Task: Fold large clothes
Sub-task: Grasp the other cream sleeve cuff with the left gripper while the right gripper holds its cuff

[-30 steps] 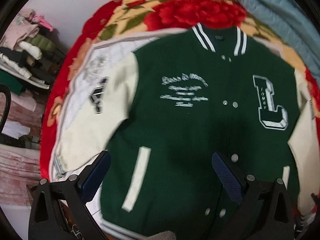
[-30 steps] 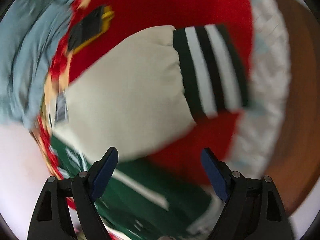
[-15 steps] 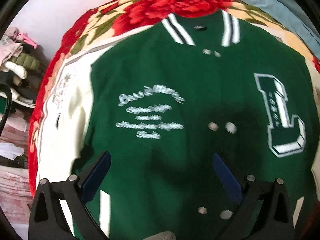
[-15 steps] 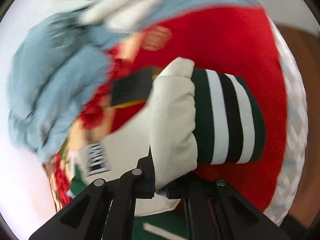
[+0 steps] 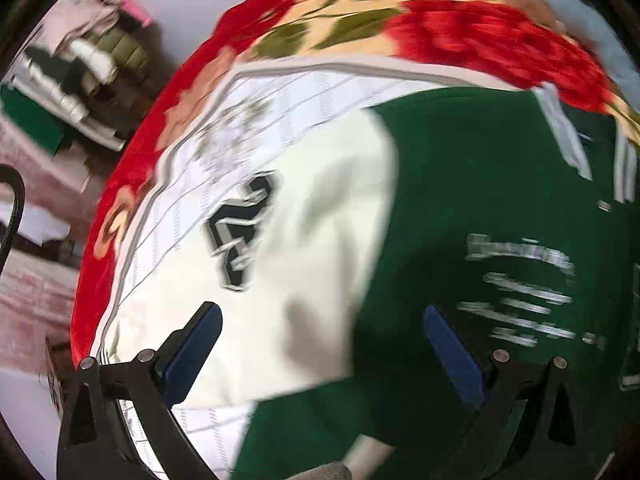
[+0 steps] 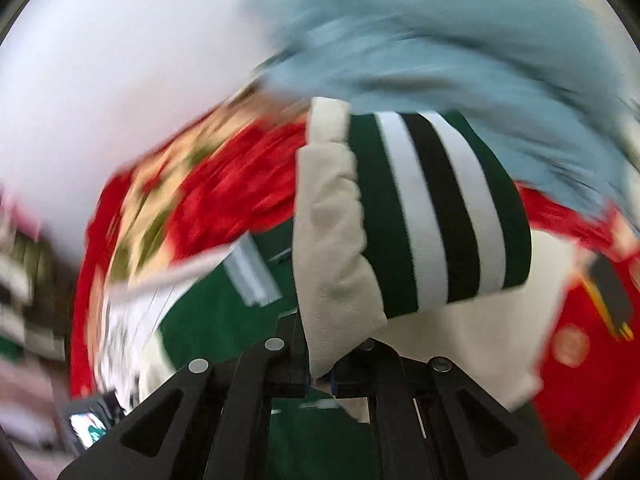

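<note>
Gripping: your right gripper (image 6: 320, 376) pinches the cream sleeve (image 6: 336, 248) beside its striped cuff (image 6: 440, 216).
Hovering: your left gripper (image 5: 320, 356) spread wide above the jacket (image 5: 500, 184).
Edge: red blanket (image 5: 132, 184) borders the jacket.

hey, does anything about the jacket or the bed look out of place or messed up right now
Nothing looks damaged or spilled. The jacket lies face up on the floral blanket; one cream sleeve is bunched and lifted because the right gripper is pinching it near the striped cuff.

right gripper (image 6: 320, 380) clamped on sleeve (image 6: 340, 248), lifted
</note>
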The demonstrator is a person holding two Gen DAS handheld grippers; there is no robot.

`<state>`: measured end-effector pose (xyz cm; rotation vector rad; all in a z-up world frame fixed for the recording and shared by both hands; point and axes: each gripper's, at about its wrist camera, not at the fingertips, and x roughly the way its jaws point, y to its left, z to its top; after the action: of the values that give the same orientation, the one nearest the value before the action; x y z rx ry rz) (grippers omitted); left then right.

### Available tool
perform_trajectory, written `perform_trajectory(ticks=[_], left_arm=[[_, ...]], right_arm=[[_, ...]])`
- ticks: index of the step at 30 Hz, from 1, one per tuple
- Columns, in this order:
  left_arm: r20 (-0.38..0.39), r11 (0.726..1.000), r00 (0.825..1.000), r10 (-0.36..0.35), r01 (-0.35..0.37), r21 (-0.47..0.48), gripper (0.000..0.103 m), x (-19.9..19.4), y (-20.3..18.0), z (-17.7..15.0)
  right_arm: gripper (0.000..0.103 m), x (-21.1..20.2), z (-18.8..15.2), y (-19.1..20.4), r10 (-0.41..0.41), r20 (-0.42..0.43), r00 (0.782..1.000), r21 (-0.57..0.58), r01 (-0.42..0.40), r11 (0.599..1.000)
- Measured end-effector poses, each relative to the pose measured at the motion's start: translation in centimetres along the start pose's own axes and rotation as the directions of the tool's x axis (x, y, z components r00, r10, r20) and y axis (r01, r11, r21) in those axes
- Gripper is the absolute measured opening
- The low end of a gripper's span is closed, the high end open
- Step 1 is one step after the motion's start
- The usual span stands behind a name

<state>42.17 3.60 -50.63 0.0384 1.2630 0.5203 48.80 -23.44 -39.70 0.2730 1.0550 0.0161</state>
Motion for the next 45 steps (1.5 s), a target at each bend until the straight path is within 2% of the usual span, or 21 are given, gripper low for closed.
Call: perform_trajectory(ticks=[5,8,11,14,15,17,19,21,22,23,25,27,28,29,31,32,33,35,37,41,45], left_arm=[[-0.040,0.997,0.999,0.010,-0.012,-0.072,0.103,3.4,5.5,-1.0],[-0.044,0.997,0.999,0.009,-0.013,-0.082,0.103,4.4,7.9,-1.8],[-0.078,0.994,0.996,-0.033,0.025,-0.106,0.103,4.1,10.7,-3.3],[-0.131,0.979,0.984,-0.122,0.098,-0.181,0.103,3.2,14.4,-5.5],[-0.163,0.964,0.972,-0.171,0.131,-0.230,0.103,3.1,16.0,-6.7],[-0.220,0.922,0.937,-0.272,0.189,-0.337,0.103,3.7,18.9,-8.8],[-0.246,0.840,0.890,-0.384,0.226,-0.493,0.103,5.2,22.1,-11.5],[-0.233,0.746,0.859,-0.457,0.226,-0.627,0.103,7.2,24.5,-13.6],[-0.220,0.681,0.838,-0.500,0.223,-0.698,0.103,8.5,25.5,-14.6],[-0.177,0.580,0.808,-0.562,0.232,-0.781,0.101,10.2,26.6,-15.8],[-0.063,0.410,0.773,-0.632,0.264,-0.873,0.101,12.4,27.8,-17.3],[0.018,0.274,0.771,-0.637,0.249,-0.929,0.101,14.3,28.9,-18.5],[0.054,0.227,0.784,-0.618,0.244,-0.943,0.101,14.8,29.5,-18.8],[0.078,0.207,0.813,-0.577,0.238,-0.949,0.101,15.0,30.2,-18.9],[0.085,0.222,0.865,-0.494,0.220,-0.950,0.088,14.7,31.1,-18.2],[0.065,0.262,0.897,-0.437,0.196,-0.945,0.067,14.8,31.6,-17.4],[0.055,0.289,0.916,-0.398,0.182,-0.940,0.035,14.7,31.9,-16.7],[0.049,0.364,0.946,-0.321,0.171,-0.915,0.013,15.2,33.1,-15.0],[0.074,0.383,0.954,-0.289,0.186,-0.905,0.007,15.9,34.8,-14.0],[0.132,0.462,0.968,-0.212,0.218,-0.860,0.002,16.0,37.1,-9.8],[0.181,0.503,0.972,-0.150,0.233,-0.832,0.001,15.3,40.8,-6.7]], right_arm=[[0.006,12.3,-6.4,14.4,-0.041,-0.211,0.977,-0.375,-0.042,0.926],[0.009,16.7,-10.6,16.8,-0.125,-0.325,0.937,-0.462,-0.042,0.886],[0.025,16.6,-12.0,16.3,-0.062,-0.371,0.927,-0.417,-0.106,0.903],[0.063,13.2,-12.0,14.0,0.096,-0.406,0.909,-0.275,-0.222,0.936],[0.073,12.0,-11.9,13.0,0.127,-0.400,0.908,-0.229,-0.233,0.945],[0.074,9.8,-12.1,11.9,0.138,-0.393,0.909,-0.165,-0.217,0.962],[0.074,8.6,-12.7,10.0,0.120,-0.419,0.900,-0.093,-0.175,0.980],[0.074,7.4,-14.2,8.4,0.100,-0.441,0.892,-0.047,-0.134,0.990],[0.074,7.7,-14.5,8.4,0.093,-0.447,0.889,-0.033,-0.121,0.992],[0.074,7.6,-15.2,8.1,0.085,-0.455,0.886,-0.026,-0.109,0.994],[0.074,7.6,-16.4,7.9,0.067,-0.466,0.882,-0.026,-0.090,0.996],[0.074,7.1,-17.0,7.5,0.048,-0.461,0.886,-0.040,-0.075,0.996],[0.074,7.1,-17.4,7.8,0.050,-0.455,0.889,-0.037,-0.075,0.997],[0.074,7.0,-17.7,7.9,0.060,-0.455,0.889,-0.024,-0.080,0.997],[0.074,7.5,-18.2,9.0,0.066,-0.457,0.887,-0.004,-0.077,0.997],[0.074,7.8,-18.4,9.6,0.067,-0.457,0.887,-0.001,-0.075,0.997],[0.074,7.9,-18.4,10.2,0.063,-0.457,0.887,-0.004,-0.073,0.997],[0.074,8.4,-18.5,11.9,0.033,-0.448,0.893,-0.030,-0.052,0.998],[0.074,8.6,-18.2,13.5,0.020,-0.431,0.902,-0.065,-0.053,0.996],[0.074,9.0,-17.1,16.9,-0.080,-0.358,0.930,-0.227,-0.004,0.974],[0.074,11.0,-16.4,20.8,-0.181,-0.272,0.945,-0.447,0.042,0.894]])
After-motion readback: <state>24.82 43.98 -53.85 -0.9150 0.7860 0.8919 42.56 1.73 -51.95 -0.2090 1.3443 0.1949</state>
